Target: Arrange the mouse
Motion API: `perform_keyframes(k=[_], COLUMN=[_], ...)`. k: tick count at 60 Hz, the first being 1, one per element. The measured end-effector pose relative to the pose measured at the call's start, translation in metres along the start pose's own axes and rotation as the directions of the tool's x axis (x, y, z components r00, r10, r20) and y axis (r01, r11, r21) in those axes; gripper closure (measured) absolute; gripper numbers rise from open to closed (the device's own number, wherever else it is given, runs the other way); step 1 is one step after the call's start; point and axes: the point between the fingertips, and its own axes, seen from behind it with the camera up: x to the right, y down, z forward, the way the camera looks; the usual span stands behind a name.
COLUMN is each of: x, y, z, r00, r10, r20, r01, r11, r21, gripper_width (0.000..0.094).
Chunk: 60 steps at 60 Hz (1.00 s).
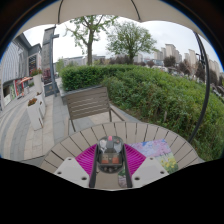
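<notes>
A dark mouse (pixel 111 153) with a grey, glossy top sits between my gripper's (pixel 111 166) two fingers, above a round wooden slatted table (pixel 70 150). Both fingers (pixel 95 165) lie against the mouse's sides, with the magenta pads flaring out to either side. Whether the mouse is lifted or rests on the slats cannot be told. A pale, pastel-patterned mat (pixel 157 149) lies flat on the table just right of the fingers.
A small green-and-white object (pixel 170 162) lies by the mat's near edge. A wooden slatted chair (pixel 88 103) stands beyond the table. A green hedge (pixel 160 95) runs along the right. Paved ground (pixel 25 135) and a white object (pixel 38 112) are on the left.
</notes>
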Motion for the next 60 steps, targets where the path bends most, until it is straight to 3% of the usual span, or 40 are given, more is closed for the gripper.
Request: perform_keyframes(k=[4, 14, 25, 28, 31, 32, 34, 39, 60], x=[0.054, 0.137, 0.151, 0.148, 0.152, 0.158, 0.158, 0.158, 0.136], y=[-0.006, 0.037, 0.107, 0.110, 0.112, 0.109, 0.110, 0.097, 0.089], z=[0.029, 0.093, 0.123, 0.122, 0.114, 0.112, 0.101, 0.070, -0.174], r00=[0.998, 0.993, 0.999, 0.998, 0.996, 0.995, 0.993, 0.993, 0.994], r10=[-0.005, -0.013, -0.013, 0.012, 0.025, 0.030, 0.026, 0.015, 0.017], r20=[-0.063, -0.119, -0.049, -0.055, -0.080, -0.093, -0.119, -0.118, -0.107], r01=[0.003, 0.000, 0.003, -0.023, -0.042, -0.050, -0.052, -0.042, -0.045], r11=[1.000, 0.994, 0.979, 0.980, 0.975, 0.975, 0.974, 0.973, 0.961], r21=[-0.024, -0.111, -0.205, -0.199, -0.217, -0.217, -0.222, -0.228, -0.271], gripper_width=[0.0522, 0.0522, 0.0493, 0.0415, 0.0117, 0.0076, 0.0113, 0.0086, 0.0088])
